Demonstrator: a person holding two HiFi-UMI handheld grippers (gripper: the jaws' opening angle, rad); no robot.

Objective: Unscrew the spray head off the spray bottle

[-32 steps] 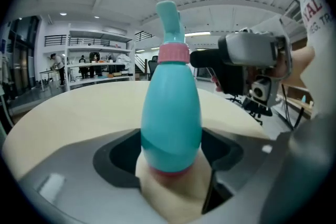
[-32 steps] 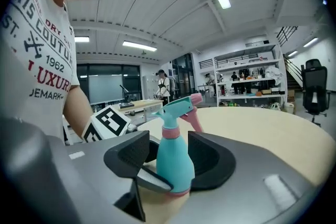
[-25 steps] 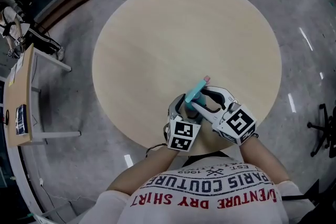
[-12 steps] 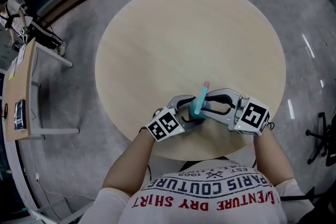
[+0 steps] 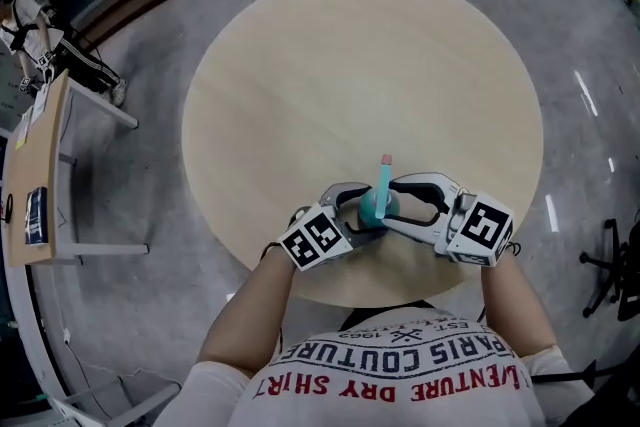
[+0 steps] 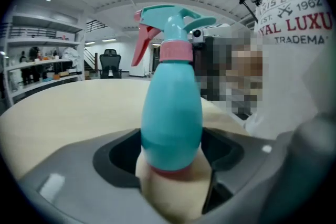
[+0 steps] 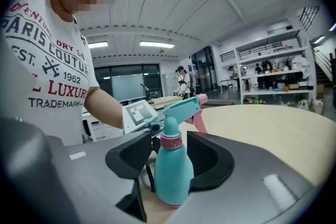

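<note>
Round pale wooden table (image 5: 300,65) | teal plastic spray bottle (image 5: 373,205) upright, clamped by left gripper (image 6: 171,150) | right gripper (image 7: 169,161) jaws just opened, straddling pink collar (image 7: 170,141), no contact.

Round pale wood table (image 5: 360,65); teal spray bottle (image 5: 378,200) upright on it, near front edge.

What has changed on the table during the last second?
The spray bottle, tilted before, now stands upright. Both grippers swung outward, apart. The right gripper has just been opening its jaws, which stand clear of the bottle's neck between them. The left gripper still clamps the bottle's body.
</note>
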